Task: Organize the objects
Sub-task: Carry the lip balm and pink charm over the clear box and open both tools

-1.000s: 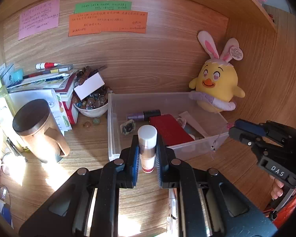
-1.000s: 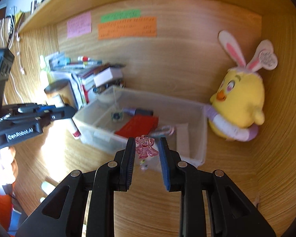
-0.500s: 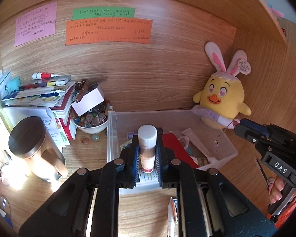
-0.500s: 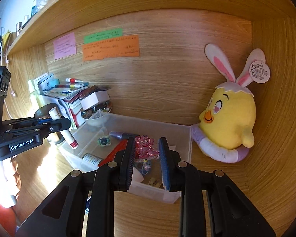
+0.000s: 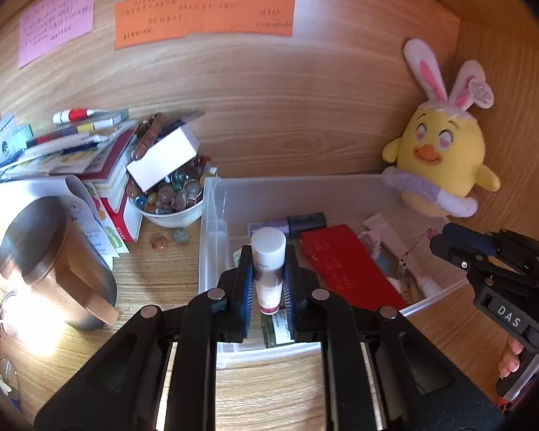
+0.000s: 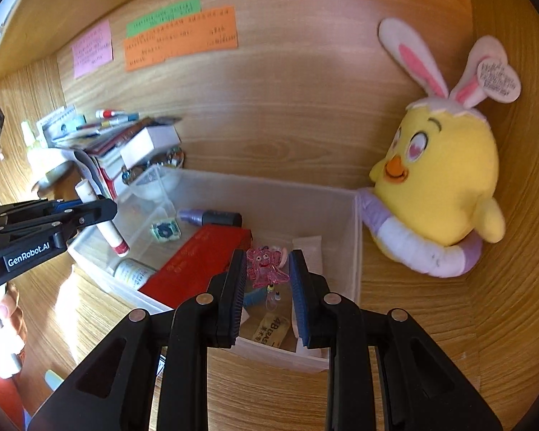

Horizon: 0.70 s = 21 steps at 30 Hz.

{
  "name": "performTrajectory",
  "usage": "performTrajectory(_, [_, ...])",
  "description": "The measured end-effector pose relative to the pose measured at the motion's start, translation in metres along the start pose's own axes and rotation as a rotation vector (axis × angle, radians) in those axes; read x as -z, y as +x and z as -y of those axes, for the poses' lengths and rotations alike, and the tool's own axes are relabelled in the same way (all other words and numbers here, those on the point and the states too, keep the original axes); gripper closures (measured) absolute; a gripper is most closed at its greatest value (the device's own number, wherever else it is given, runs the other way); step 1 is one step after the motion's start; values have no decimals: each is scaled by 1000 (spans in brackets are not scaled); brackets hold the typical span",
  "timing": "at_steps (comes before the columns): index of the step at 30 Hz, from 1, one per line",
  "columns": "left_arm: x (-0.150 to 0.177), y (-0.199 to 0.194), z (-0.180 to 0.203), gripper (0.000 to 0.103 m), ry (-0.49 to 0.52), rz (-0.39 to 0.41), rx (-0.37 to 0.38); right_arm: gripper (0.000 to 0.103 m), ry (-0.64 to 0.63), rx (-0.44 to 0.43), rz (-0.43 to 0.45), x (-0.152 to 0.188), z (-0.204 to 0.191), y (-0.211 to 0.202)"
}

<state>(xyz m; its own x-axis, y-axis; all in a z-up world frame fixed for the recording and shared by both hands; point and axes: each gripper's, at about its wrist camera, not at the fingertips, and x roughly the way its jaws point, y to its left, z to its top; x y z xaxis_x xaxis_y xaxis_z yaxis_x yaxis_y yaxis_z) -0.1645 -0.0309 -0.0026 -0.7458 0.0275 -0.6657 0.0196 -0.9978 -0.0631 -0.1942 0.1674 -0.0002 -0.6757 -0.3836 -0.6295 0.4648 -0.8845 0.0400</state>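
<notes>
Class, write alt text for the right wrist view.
The right tool grips a pink translucent figure charm above a clear plastic storage bin holding a red flat box. A yellow plush chick sits beside it.

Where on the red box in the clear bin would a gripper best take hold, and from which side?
Probably across the narrow width of the red box, coming from above at its near end. It lies flat and long in the clear bin, top face open. Its far end sits against the purple tube, and the bin wall blocks a side approach.
</notes>
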Motion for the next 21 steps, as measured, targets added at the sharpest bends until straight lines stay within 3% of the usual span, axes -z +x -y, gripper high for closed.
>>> performTrajectory(14, [5, 16, 5, 88, 34, -34, -11, 81, -25, 10, -68, 10, -7, 27])
performTrajectory(16, [5, 17, 6, 83, 38, -39, -4, 81, -21, 11, -68, 9, -6, 28])
performTrajectory(19, [6, 17, 8, 68, 40, -42, 1, 81, -12, 20, -69, 9, -4, 28])
performTrajectory(21, [7, 15, 8, 52, 46, -38, 5, 81, -8, 26, -72, 9, -3, 28])
